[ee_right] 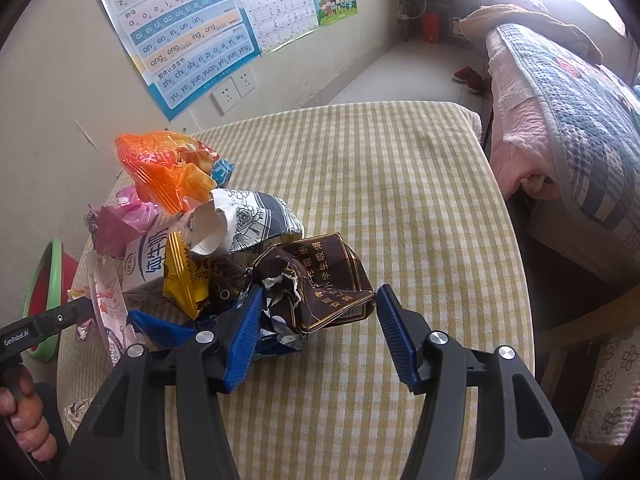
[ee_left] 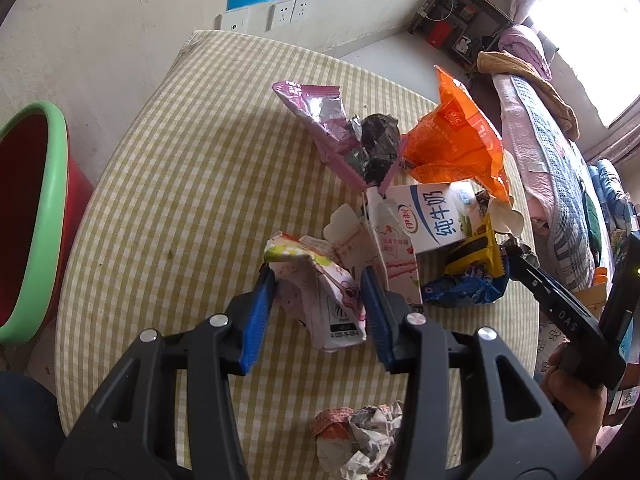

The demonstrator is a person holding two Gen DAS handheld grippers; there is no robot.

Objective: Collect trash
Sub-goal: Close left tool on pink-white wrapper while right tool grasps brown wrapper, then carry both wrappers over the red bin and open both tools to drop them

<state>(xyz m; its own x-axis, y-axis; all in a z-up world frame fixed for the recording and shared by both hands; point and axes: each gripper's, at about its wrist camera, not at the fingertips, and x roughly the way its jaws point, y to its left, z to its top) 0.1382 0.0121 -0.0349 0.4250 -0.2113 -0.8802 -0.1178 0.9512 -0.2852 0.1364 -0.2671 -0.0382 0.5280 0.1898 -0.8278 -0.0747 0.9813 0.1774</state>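
I am pinching a crumpled white-and-pink wrapper (ee_left: 320,296) between my left gripper (ee_left: 318,280)'s blue pads. My right gripper (ee_right: 316,300) is straddling a crushed brown cigarette pack (ee_right: 320,280); I cannot tell whether both pads are pressing it. The trash pile is sitting on the checked tablecloth (ee_right: 400,200): a milk carton (ee_left: 436,216) at one o'clock of the wrapper, an orange bag (ee_left: 452,140) beyond it. A green-rimmed red bin (ee_left: 36,216) is standing at nine o'clock.

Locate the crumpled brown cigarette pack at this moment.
In the right wrist view, the brown cigarette pack lies on the checked tablecloth between the right gripper's blue fingers, at the pile's right edge, beside the yellow wrapper.
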